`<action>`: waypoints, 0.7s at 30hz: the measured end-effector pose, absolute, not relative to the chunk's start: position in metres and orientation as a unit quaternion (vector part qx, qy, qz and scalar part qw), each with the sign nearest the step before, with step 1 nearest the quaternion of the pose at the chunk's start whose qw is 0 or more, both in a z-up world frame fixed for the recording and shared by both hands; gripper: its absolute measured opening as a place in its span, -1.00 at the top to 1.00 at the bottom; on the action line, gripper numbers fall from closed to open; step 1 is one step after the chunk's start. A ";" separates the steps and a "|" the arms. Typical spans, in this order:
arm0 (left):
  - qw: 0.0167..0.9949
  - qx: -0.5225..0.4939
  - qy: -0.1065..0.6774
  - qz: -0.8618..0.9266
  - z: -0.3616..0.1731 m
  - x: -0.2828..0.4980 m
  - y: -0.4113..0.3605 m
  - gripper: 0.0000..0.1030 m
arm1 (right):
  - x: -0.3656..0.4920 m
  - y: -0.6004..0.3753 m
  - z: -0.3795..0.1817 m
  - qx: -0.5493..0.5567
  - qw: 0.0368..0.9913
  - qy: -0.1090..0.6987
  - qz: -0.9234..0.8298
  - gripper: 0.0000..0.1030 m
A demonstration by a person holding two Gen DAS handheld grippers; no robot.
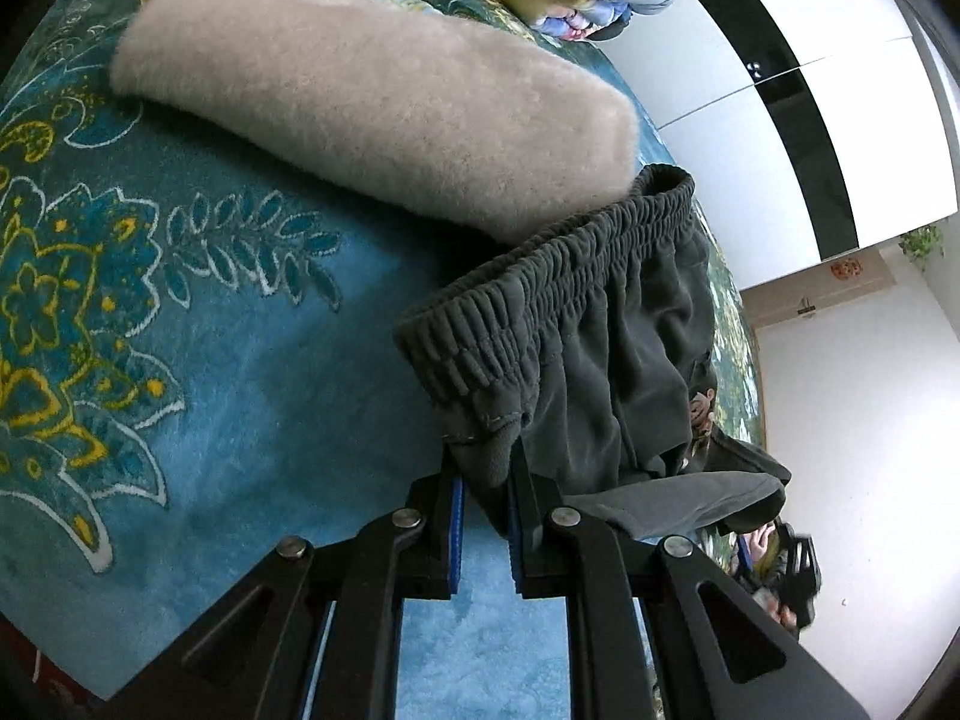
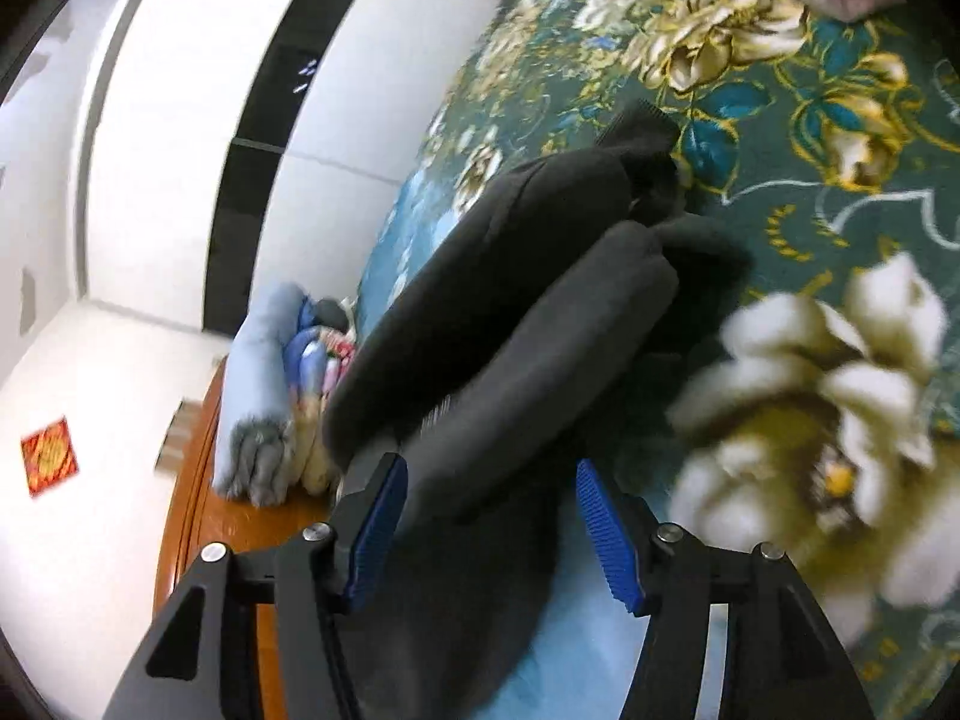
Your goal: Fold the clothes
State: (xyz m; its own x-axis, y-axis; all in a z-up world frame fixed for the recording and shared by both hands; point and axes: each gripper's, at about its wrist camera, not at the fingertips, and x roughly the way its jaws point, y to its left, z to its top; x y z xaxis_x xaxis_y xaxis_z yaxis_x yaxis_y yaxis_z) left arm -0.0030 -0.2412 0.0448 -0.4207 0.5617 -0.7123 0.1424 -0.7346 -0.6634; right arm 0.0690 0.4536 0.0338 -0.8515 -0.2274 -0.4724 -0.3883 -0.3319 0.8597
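Left claw (image 1: 485, 480) around dark trousers' (image 1: 600, 360) corner

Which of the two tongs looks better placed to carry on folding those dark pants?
Probably the left. The left tongs are clamped on a corner of the dark pants just below the elastic waistband, so they can pull the fabric over. The right tongs stand open, with the cloth lying loose between them.

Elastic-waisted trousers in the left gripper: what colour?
Dark charcoal grey trousers, clearest in the left wrist view.
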 end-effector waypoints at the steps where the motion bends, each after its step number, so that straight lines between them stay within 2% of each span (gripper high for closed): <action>1: 0.136 -0.522 -0.337 0.772 0.046 -0.002 -0.243 0.76 | 0.060 0.456 0.030 -0.270 0.057 0.585 0.763 -0.19; 2: 0.136 -0.523 -0.337 0.771 0.045 -0.003 -0.241 0.76 | 0.054 0.459 0.026 -0.277 0.065 0.597 0.750 -0.15; 3: 0.137 -0.523 -0.338 0.771 0.046 -0.003 -0.241 0.76 | 0.050 0.461 0.021 -0.285 0.077 0.611 0.735 0.04; 4: 0.141 -0.521 -0.339 0.770 0.048 -0.001 -0.244 0.76 | 0.049 0.463 0.019 -0.289 0.083 0.618 0.726 0.55; 5: 0.146 -0.515 -0.341 0.773 0.049 -0.005 -0.232 0.77 | 0.051 0.463 0.022 -0.287 0.084 0.621 0.725 0.77; 6: 0.152 -0.507 -0.344 0.776 0.050 -0.008 -0.225 0.77 | 0.056 0.465 0.030 -0.278 0.083 0.616 0.732 0.88; 10: 0.203 -0.451 -0.371 0.786 0.074 -0.006 -0.224 0.79 | 0.097 0.480 0.095 -0.203 0.054 0.565 0.798 0.91; 16: 0.261 -0.409 -0.351 0.801 0.102 0.000 -0.201 0.79 | 0.198 0.467 0.188 -0.122 0.023 0.457 0.881 0.91; 21: 0.244 -0.444 -0.360 0.783 0.077 -0.008 -0.174 0.78 | 0.230 0.467 0.172 -0.170 0.064 0.445 0.877 0.91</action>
State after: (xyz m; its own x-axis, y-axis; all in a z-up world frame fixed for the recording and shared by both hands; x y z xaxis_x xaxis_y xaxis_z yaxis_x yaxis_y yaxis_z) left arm -0.0081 -0.1741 0.0768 -0.4864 0.7024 -0.5197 -0.0636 -0.6217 -0.7807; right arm 0.2302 0.4667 0.1724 -0.9340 -0.0399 -0.3551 -0.2628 -0.5966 0.7583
